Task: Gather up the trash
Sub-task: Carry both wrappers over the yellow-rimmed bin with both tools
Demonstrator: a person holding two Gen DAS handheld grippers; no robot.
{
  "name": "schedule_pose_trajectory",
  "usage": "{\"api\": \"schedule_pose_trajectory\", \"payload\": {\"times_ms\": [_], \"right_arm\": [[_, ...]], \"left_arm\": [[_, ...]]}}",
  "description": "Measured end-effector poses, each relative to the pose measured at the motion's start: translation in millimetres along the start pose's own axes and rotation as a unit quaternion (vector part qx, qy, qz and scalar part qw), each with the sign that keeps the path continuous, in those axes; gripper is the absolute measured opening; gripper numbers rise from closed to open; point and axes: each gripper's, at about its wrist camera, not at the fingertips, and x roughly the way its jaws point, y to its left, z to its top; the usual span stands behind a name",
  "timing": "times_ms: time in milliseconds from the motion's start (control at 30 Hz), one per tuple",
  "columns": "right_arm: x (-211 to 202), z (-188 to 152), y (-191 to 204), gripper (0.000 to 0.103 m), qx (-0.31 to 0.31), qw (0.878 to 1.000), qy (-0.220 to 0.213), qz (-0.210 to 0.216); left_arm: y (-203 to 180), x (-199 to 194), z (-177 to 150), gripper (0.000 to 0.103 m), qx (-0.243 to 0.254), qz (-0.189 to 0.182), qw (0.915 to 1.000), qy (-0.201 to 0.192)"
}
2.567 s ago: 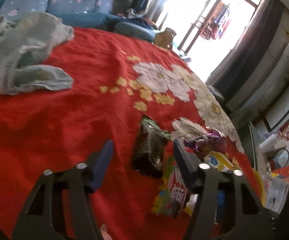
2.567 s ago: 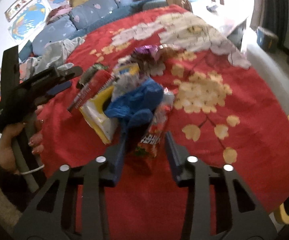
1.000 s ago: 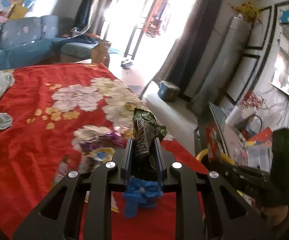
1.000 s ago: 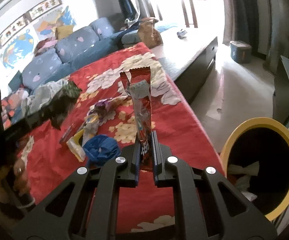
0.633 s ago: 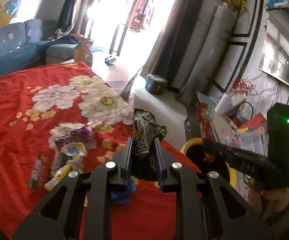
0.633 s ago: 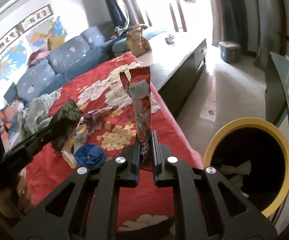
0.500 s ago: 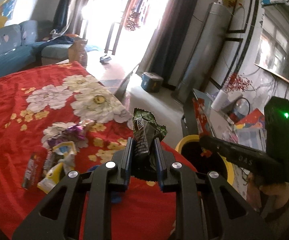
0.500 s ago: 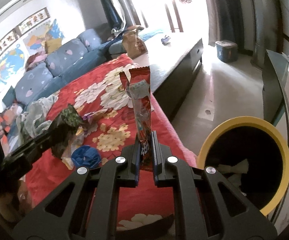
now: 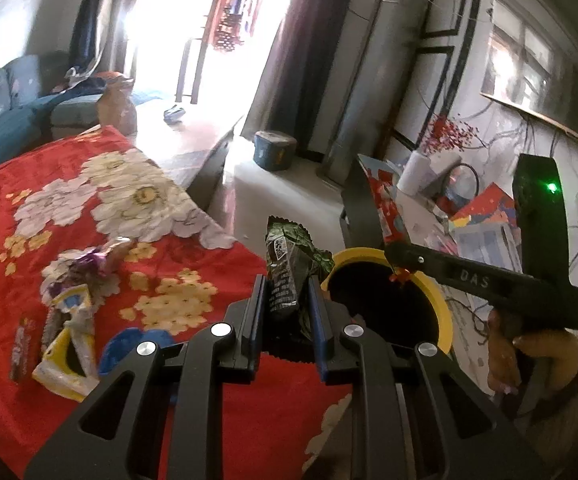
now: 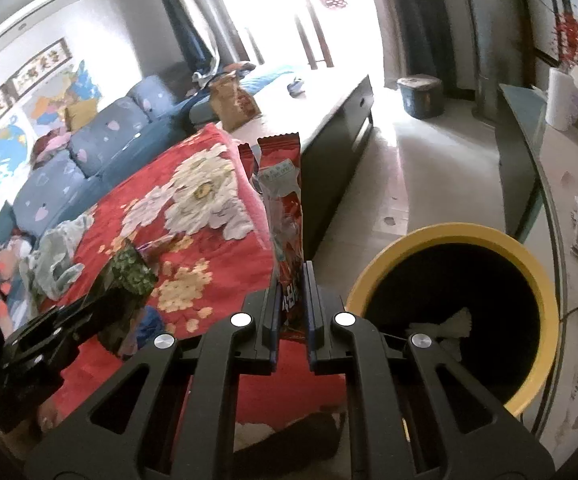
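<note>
Beside the yellow-rimmed bin (image 10: pixel 453 236), two wrappers are held: left gripper (image 9: pixel 285 300) jaws clamped on a dark green wrapper (image 9: pixel 285 264), right gripper (image 10: pixel 292 300) jaws on a red wrapper (image 10: pixel 285 200). Neither is dropped yet. More litter (image 9: pixel 69 320) is left on the red blanket (image 9: pixel 5 240).

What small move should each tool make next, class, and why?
Probably carry both a little further over the yellow bin and then open. The right tool is shut on the red wrapper, the left tool on the green wrapper, both short of the bin's opening.
</note>
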Motion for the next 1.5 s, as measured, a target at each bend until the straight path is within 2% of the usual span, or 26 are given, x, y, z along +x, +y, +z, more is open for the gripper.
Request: {"api": "schedule_pose_trajectory", "payload": {"times_ms": [633, 967, 1500], "right_arm": [[-7, -11, -71, 0.006, 0.073, 0.996, -0.009, -0.047], [-5, -18, -101, 0.006, 0.103, 0.993, -0.006, -0.065], [12, -47, -168, 0.006, 0.157, 0.982, 0.044, -0.1]], "left_arm": [[-56, 34, -13, 0.02, 0.057, -0.037, 0.9971, 0.035], [-77, 58, -19, 0.02, 0.07, -0.055, 0.9946, 0.053], [-108, 114, -44, 0.02, 0.099, -0.078, 0.987, 0.099]]}}
